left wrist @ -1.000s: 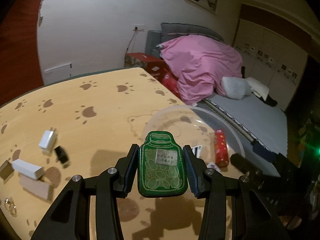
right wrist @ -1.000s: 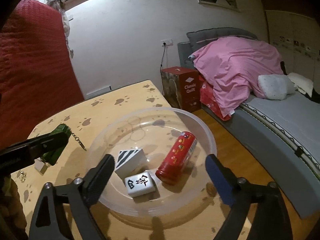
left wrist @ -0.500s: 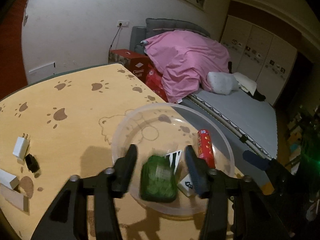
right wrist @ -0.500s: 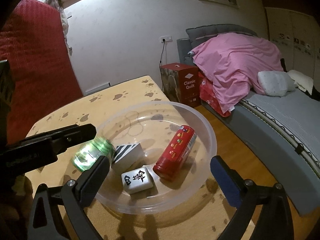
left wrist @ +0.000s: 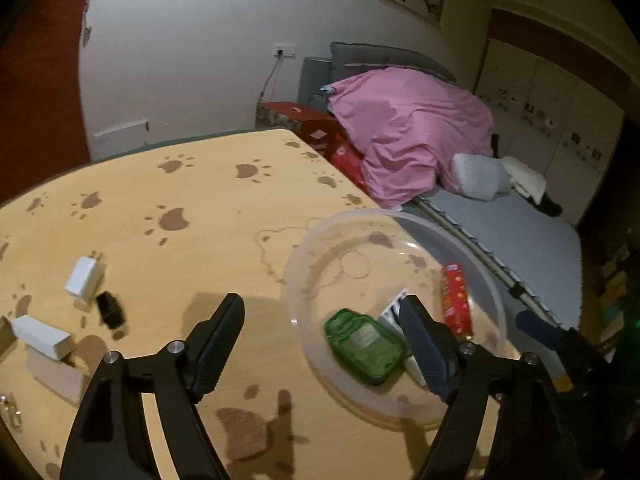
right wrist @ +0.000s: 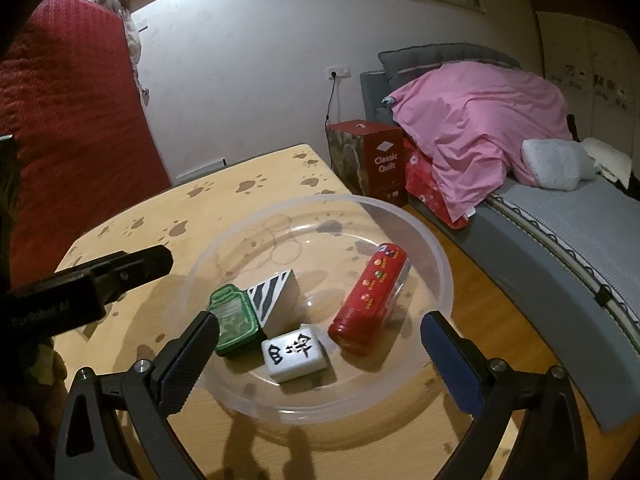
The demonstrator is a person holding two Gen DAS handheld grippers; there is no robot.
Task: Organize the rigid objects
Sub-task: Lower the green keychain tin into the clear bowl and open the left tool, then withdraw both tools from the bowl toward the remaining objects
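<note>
A clear plastic bowl sits near the table's right edge. In it lie a green bottle-shaped tin, a zebra-striped block, a white mahjong tile and a red cylinder. My left gripper is open and empty, above the bowl's left rim. My right gripper is open and empty, low over the bowl's near side. The left gripper's finger shows in the right wrist view.
Left of the bowl on the paw-print table lie a white plug adapter, a small black piece and white blocks. A bed with a pink quilt and red boxes stand beyond the table's right edge.
My left gripper opened and let go of the green tin, which dropped into the bowl beside the striped block. The left gripper then drew back to the left. The right gripper stayed open.
</note>
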